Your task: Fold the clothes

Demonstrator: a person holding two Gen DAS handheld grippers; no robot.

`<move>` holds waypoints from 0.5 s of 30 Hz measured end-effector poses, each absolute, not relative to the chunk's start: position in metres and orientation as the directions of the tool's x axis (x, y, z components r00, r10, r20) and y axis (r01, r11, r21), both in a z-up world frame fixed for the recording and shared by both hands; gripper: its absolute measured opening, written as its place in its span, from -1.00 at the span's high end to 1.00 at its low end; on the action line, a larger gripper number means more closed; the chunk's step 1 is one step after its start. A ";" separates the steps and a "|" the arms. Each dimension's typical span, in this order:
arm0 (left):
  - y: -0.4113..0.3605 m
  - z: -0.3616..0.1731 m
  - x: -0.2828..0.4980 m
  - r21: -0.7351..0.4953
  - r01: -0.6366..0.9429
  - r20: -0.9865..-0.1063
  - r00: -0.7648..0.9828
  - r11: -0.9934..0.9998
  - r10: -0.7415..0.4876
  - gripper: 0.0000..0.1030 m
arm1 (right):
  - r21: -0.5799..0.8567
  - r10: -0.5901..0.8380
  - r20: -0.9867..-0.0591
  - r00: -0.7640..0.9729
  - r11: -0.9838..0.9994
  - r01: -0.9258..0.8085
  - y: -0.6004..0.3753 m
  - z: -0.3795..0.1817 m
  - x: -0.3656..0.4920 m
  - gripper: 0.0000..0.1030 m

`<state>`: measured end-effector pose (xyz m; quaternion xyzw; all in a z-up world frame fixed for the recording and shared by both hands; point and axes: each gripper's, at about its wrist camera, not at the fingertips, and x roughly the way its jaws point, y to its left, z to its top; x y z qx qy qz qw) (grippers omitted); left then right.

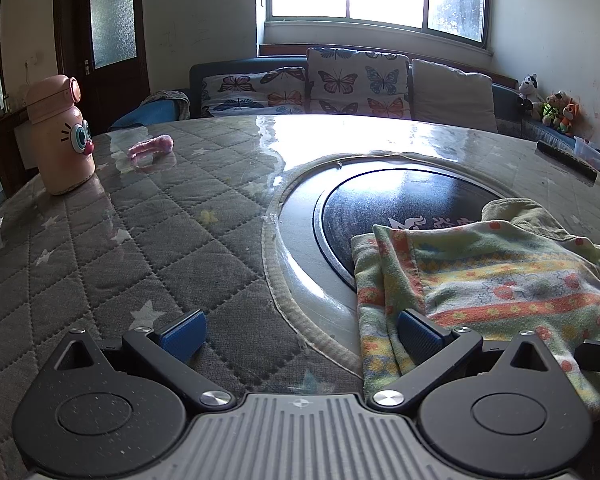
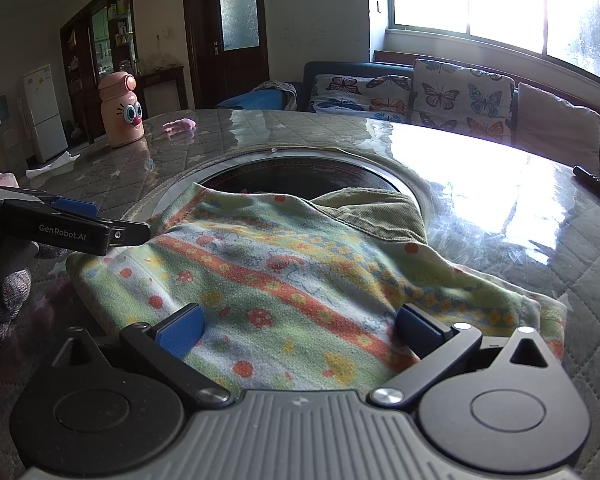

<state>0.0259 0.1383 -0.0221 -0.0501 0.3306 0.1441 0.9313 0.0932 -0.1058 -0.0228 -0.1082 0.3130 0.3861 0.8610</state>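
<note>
Green floral garment (image 2: pixel 300 276) lies on my quilted table (image 1: pixel 140 216); right gripper (image 2: pixel 300 330) spread over it, left gripper (image 1: pixel 300 330) spread at its nine-o'clock edge.

"GenRobot.AI" on the left claw (image 2: pixel 100 220) (white lettering)

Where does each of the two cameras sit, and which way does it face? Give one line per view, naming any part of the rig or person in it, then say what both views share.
Left wrist view: sits on the left gripper, low over the quilted table, facing the sofa and window; its open fingers show, the patterned garment to its right.
Right wrist view: sits on the right gripper, open above the garment, facing the same way; the left gripper shows from the side.
Shared: garment, pink bottle, table, sofa.
</note>
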 end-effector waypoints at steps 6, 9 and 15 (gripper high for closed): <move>0.138 -0.022 0.026 0.001 -0.301 -0.631 0.740 0.954 0.234 -1.00 | 0.050 0.594 -0.624 0.508 0.679 -0.733 -0.105 -0.023 0.093 -1.00; 0.139 -0.022 0.026 0.000 -0.301 -0.631 0.740 0.954 0.233 -1.00 | 0.042 0.589 -0.626 0.511 0.680 -0.732 -0.104 -0.023 0.093 -1.00; 0.140 -0.023 0.027 0.002 -0.297 -0.632 0.739 0.955 0.231 -1.00 | 0.035 0.582 -0.630 0.514 0.682 -0.730 -0.103 -0.023 0.093 -1.00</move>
